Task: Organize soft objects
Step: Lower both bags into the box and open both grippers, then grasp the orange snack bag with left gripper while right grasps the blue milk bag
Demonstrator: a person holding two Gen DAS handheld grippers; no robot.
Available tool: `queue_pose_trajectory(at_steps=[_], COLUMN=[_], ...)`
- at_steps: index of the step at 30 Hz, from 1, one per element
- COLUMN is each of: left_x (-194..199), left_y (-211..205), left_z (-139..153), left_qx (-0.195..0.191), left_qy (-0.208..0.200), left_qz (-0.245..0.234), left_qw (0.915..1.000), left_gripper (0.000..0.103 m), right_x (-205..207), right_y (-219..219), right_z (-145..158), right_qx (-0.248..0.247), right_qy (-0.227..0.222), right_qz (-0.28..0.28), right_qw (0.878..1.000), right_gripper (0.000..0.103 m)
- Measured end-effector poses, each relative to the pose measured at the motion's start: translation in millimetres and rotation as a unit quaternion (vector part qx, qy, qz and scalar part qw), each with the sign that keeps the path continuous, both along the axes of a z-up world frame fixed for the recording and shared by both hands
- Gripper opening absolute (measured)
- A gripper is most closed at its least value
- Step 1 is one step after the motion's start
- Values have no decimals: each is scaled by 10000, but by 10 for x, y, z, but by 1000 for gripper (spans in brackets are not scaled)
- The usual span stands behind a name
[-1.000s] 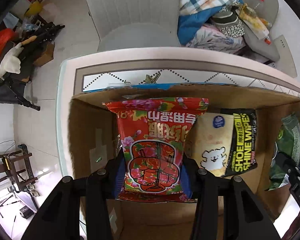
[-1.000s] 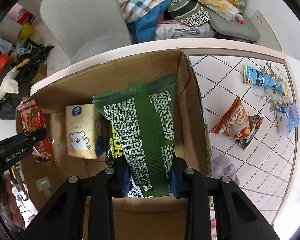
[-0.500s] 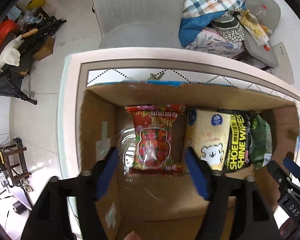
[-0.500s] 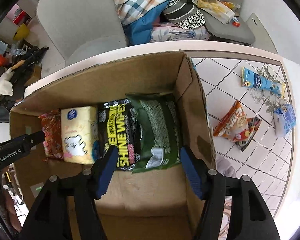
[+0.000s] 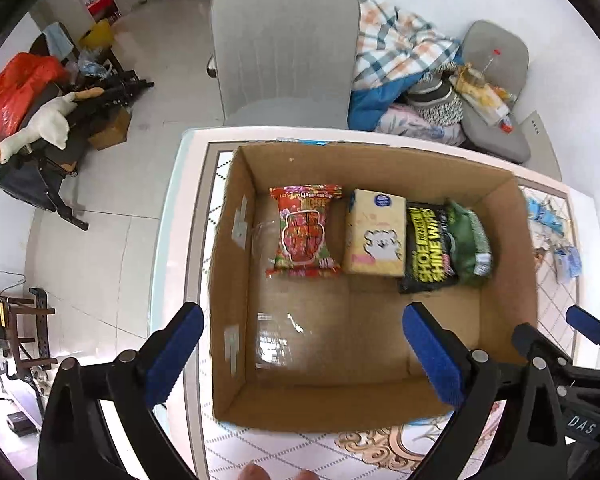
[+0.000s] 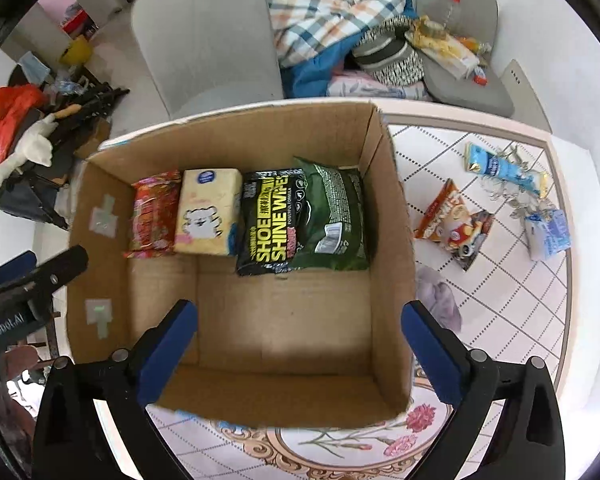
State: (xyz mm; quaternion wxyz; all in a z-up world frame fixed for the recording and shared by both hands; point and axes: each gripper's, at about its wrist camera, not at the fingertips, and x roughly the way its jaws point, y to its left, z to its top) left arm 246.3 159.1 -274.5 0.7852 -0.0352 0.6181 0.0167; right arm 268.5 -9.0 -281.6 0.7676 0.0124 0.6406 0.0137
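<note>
An open cardboard box stands on the table. In a row along its far side lie a red floral packet, a yellow tissue pack, a black shoe-wipes pack and a green bag. My left gripper is open and empty above the box's near part. My right gripper is open and empty above the box's near side.
On the tiled table right of the box lie an orange snack bag, a blue tube pack, a light blue tissue pack and a grey cloth. A grey chair and piled clothes stand behind.
The left gripper let go of the red packet and the right let go of the green bag; both lie in the box. Both grippers opened and pulled up and back.
</note>
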Motion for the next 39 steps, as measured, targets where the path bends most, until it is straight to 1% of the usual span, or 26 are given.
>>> queue_pose_trajectory(at_steps=[2, 6, 9, 11, 13, 17, 19, 21, 24, 26, 27, 29, 31, 32, 33, 34, 35, 36, 37, 39], left_x=[-161, -369, -543, -620, -717, -849, -893, -901, -852, -789, -731, -616, -470, -412, -314, -249, -97, -5, 156, 386], left_y=[-35, -124, -197, -229, -252, -320, -390, -524, -827, -1110, -1308, -1666, -2131, -2294, -2520, -2641, -2847, -2925, -3059, -3163], left_z=[150, 391, 599, 690, 796, 950, 1017, 1089, 1163, 1191, 1200, 1196, 1111, 1053, 955, 886, 723, 646, 503, 277], left_qx=[23, 9, 82, 73, -20, -82, -155, -204, -297, -270, -201, 49, 427, 575, 727, 789, 819, 804, 575, 301], left_qy=[-170, -370, -532, -581, -636, -719, -735, -727, -718, -726, -762, -805, -785, -732, -657, -577, -300, -158, 79, 474], left_qz=[-3, -76, -146, -141, -128, -118, -153, -283, -607, -928, -1171, -1593, -2190, -2391, -2665, -2812, -2951, -2955, -2916, -2623], left_qw=[9999, 9993, 9984, 9982, 9979, 9973, 9971, 9967, 9951, 9927, 9900, 9839, 9716, 9665, 9588, 9547, 9515, 9518, 9548, 9634], left_gripper=[102, 102, 102, 102, 102, 102, 102, 102, 102, 102, 102, 102, 102, 102, 102, 102, 102, 102, 102, 102], right_x=[-117, -371, -565, -678, -783, -1005, -1086, -1154, -1185, -1187, -1182, -1166, -1149, -1131, -1110, -1080, -1041, -994, -936, -800], right_y=[-18, -93, -134, -153, -181, -242, -285, -400, -620, -896, -1039, -1430, -1825, -2052, -2222, -2419, -2604, -2793, -2998, -3321], right_z=[156, 497, 717, 829, 913, 1065, 1096, 1124, 1124, 1099, 1086, 1042, 990, 951, 915, 868, 818, 758, 686, 538], right_qx=[34, 86, 148, 174, 215, 485, 624, 853, 982, 1077, 1131, 1250, 1230, 1187, 1125, 1074, 1068, 1045, 1032, 1093], right_qy=[-104, -354, -521, -593, -631, -637, -633, -609, -596, -545, -515, -492, -451, -436, -400, -349, -326, -302, -262, -184], right_qz=[1, 14, 37, 78, 72, 92, 70, 7, -212, -471, -603, -941, -1271, -1434, -1576, -1725, -1837, -1992, -2182, -2440], right_qw=[9999, 9993, 9985, 9981, 9978, 9967, 9960, 9945, 9932, 9916, 9904, 9865, 9832, 9816, 9803, 9785, 9766, 9739, 9701, 9634], right_gripper=[103, 103, 103, 103, 103, 103, 103, 103, 103, 103, 103, 103, 103, 103, 103, 103, 103, 103, 103, 103])
